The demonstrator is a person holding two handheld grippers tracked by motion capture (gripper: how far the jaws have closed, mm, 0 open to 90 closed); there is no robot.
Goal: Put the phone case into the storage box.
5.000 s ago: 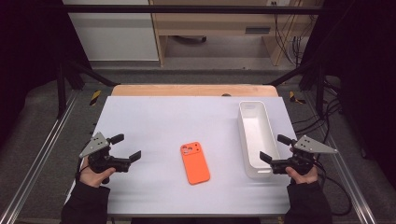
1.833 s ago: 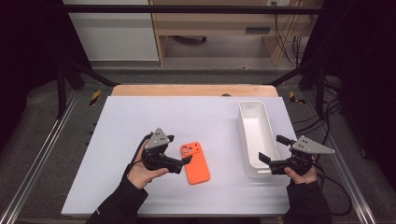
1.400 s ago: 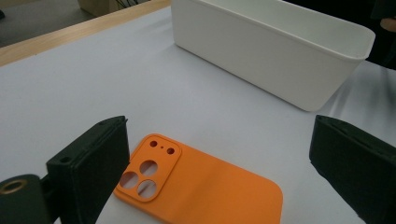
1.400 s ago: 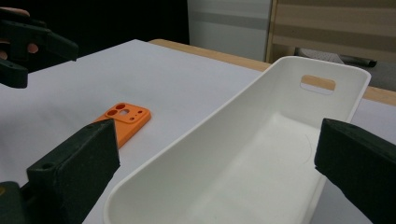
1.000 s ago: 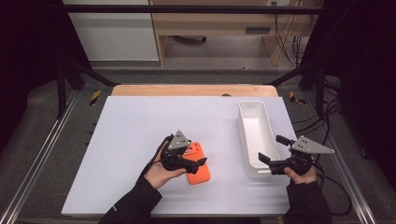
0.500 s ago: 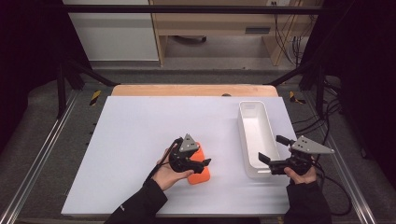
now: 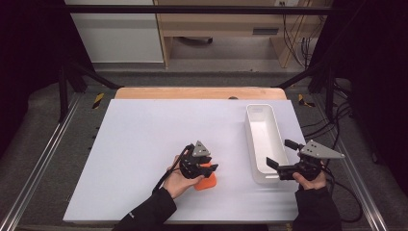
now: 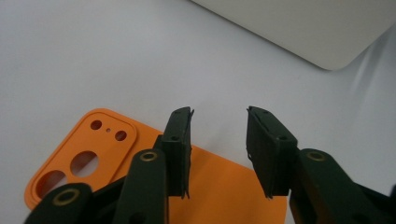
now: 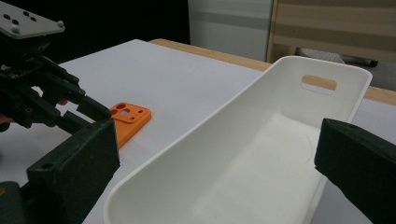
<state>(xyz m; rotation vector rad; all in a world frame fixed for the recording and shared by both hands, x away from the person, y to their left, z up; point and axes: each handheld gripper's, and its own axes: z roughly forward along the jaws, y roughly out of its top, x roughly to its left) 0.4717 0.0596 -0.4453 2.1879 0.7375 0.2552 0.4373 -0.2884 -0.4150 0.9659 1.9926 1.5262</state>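
My left gripper (image 7: 206, 169) over orange phone case (image 8: 140, 168) near table's (image 7: 144, 125) front edge, jaws just been closing, straddling case's side, pads not yet pressing. My right gripper (image 7: 280, 156) released, jaws spread at near end of white tray (image 7: 262, 139) by right edge.

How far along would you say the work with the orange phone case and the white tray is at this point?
Done: the left claw has come down over the orange phone case, and its jaws have just been closing, straddling the case's edge without a visible grip. In hand: securing that grasp, while the right claw stands open at the white tray. Left, probably: lifting the case off the table and putting it in the tray, which holds nothing.
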